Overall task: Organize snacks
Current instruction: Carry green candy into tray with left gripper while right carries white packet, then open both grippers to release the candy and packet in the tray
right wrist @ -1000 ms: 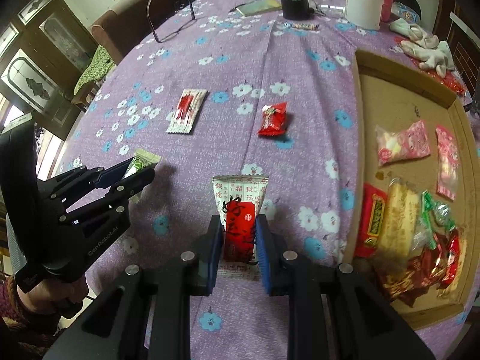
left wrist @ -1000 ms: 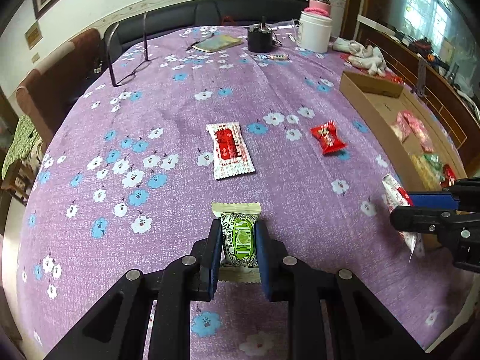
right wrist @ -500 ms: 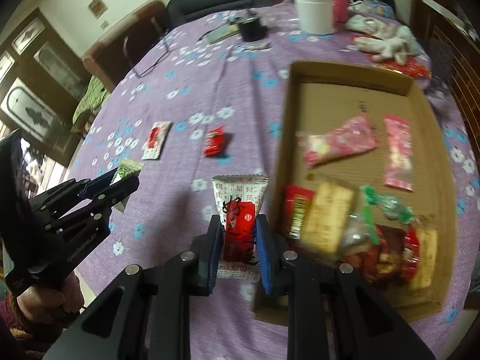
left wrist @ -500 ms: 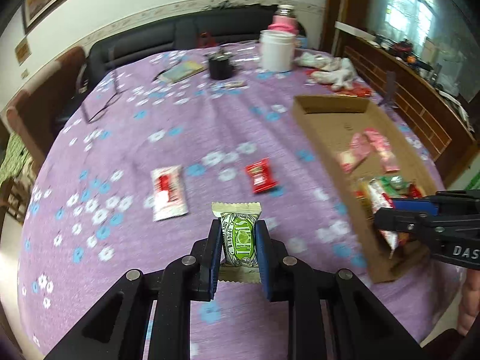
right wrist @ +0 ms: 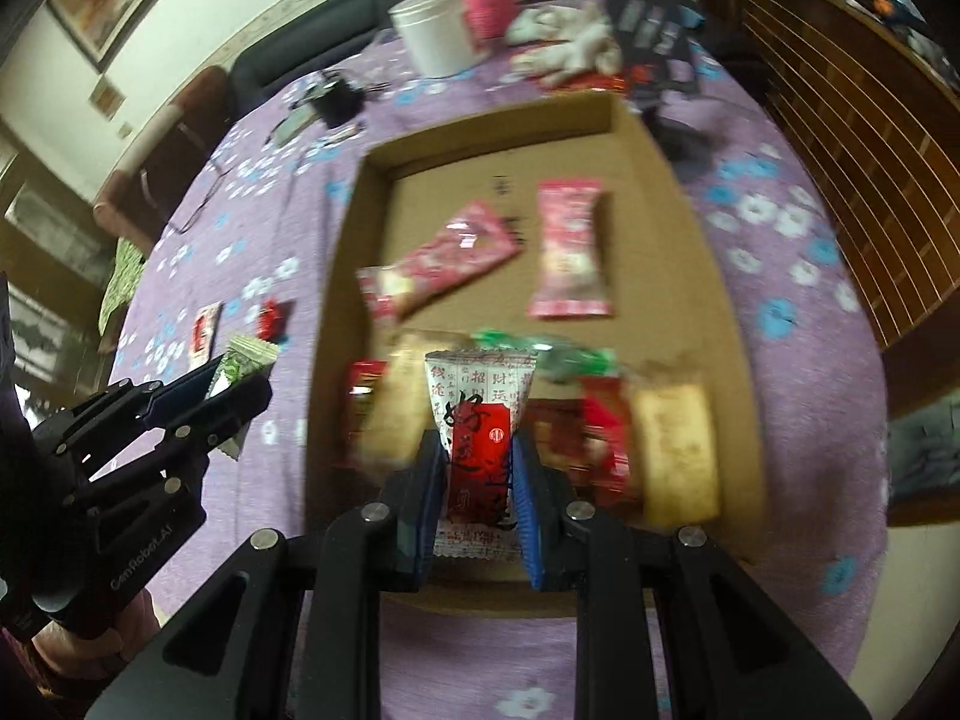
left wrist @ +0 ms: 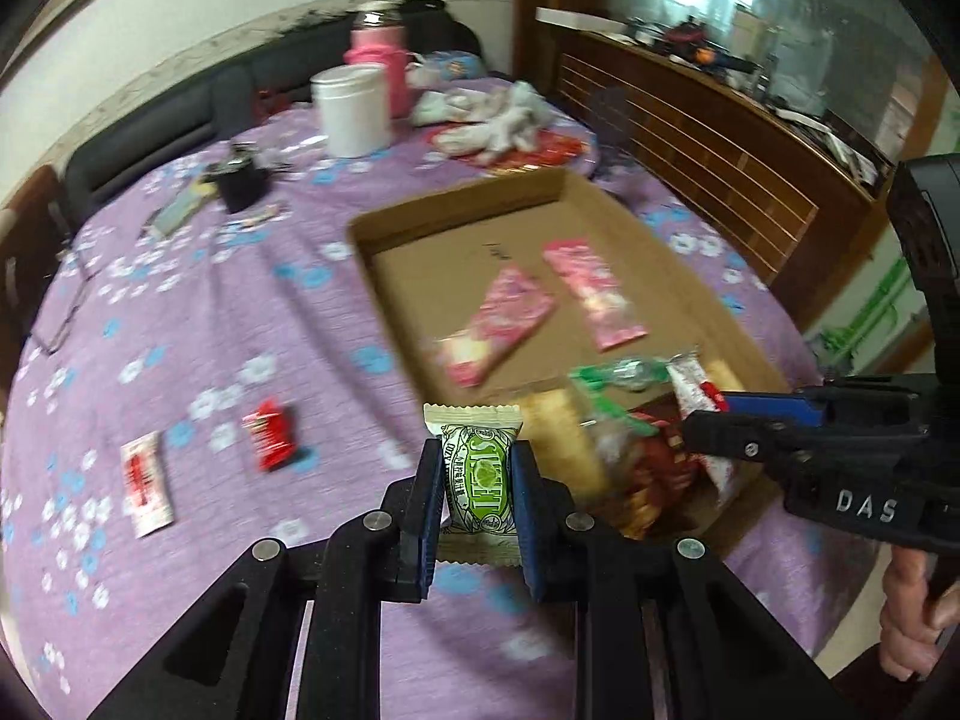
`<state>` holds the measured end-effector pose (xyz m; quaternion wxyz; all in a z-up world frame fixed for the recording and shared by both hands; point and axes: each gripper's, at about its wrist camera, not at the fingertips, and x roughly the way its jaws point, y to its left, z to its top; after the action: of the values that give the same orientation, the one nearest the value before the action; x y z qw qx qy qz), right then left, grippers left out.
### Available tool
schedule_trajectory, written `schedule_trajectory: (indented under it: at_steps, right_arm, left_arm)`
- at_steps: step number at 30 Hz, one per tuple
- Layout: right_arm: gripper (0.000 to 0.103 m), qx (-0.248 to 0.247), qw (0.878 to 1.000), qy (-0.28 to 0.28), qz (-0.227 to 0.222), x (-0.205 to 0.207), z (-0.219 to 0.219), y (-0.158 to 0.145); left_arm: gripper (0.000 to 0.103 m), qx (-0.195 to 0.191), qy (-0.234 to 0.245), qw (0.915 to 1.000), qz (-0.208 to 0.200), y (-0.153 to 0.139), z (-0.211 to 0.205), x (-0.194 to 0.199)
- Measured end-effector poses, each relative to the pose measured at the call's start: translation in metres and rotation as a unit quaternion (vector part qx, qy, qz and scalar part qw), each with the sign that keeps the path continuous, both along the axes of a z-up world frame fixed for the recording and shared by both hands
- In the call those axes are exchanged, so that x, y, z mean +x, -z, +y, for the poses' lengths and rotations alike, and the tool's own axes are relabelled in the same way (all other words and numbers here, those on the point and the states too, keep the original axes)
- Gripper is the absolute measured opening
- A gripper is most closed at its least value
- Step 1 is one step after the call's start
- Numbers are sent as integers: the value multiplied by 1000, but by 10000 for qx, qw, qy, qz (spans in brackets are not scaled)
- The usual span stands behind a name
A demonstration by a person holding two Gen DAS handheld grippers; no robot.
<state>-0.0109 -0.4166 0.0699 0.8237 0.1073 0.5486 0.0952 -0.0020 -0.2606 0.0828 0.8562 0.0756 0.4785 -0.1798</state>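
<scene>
snack packets (right wrist: 570, 252) in box (right wrist: 714, 276), two packets (left wrist: 267, 435) left on table (left wrist: 180, 312)

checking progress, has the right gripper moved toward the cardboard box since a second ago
Yes. The right gripper, holding the red and white snack, went from over the purple tablecloth rightward to above the cardboard box.

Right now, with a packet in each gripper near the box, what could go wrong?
The left gripper and its green packet look short of the cardboard box wall: released now, it may land on the tablecloth. The right gripper holds the red-and-white packet over an already crowded near end; it could pile up.
</scene>
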Motion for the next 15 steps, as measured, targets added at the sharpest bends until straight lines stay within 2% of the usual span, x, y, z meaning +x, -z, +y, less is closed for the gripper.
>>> schedule_trajectory:
  at_steps: [9,15]
  right_arm:
    - [22,-107,9994,284,158,-3,-32,10]
    - [22,-131,9992,295,241,0,-36,16]
  left_arm:
    - [22,-79,415,9983,397,19,-49,16]
    - [22,50,527,9976,444,30,-64,21]
